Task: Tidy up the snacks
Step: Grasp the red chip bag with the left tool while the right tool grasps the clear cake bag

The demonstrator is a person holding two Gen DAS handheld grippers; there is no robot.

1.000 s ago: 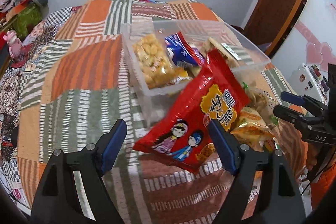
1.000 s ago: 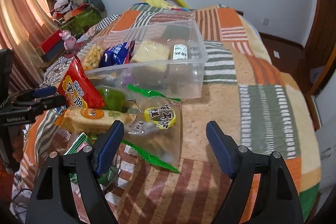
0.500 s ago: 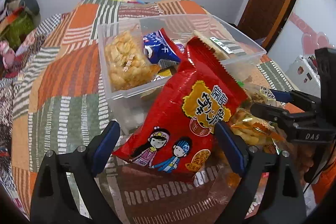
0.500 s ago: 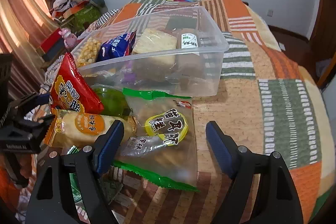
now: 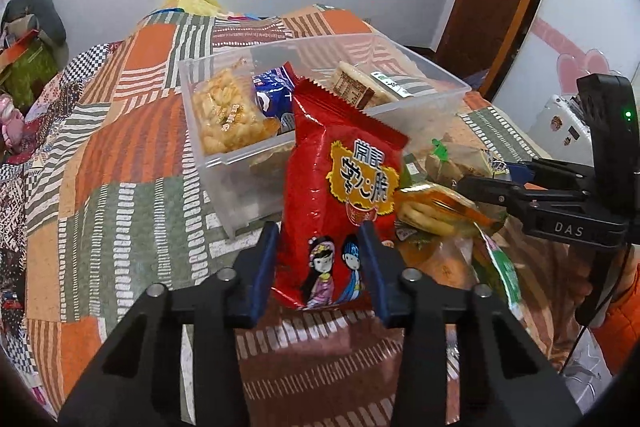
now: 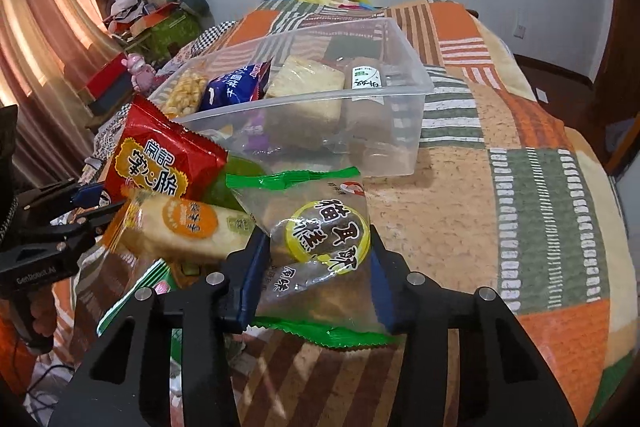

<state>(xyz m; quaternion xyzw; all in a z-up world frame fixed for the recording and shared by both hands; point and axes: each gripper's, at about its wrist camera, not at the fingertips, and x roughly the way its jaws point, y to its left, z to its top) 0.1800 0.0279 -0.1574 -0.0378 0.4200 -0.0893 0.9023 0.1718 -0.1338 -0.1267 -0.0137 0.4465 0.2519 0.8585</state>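
So both grippers have just been closing and each has a packet between its fingers now. The left gripper [image 5: 320, 259] is clamped on the lower end of the red snack bag [image 5: 340, 195], the one with the two cartoon kids on it; the blue pads press in on both sides and the bag stands up, its crimped top leaning over the near wall of the clear plastic bin [image 5: 224, 163]. The right gripper [image 6: 316, 267] has its fingers squeezed on the clear packet with green edges [image 6: 316, 239], right at the round yellow label, just in front of the bin.

Compared to a second ago, both sets of fingers were spread wide with nothing pinched, and the red bag lay tilted against the bin's front corner rather than upright in a grip.

The bin sits on the patchwork bedspread [image 6: 520, 187] and holds a bag of yellow puffs [image 5: 228, 115], a blue packet [image 6: 236, 87] and a pale square cake [image 6: 308, 83]. An orange-labelled rice cracker pack [image 6: 184, 227] lies in front of the bin, between the two grippers.
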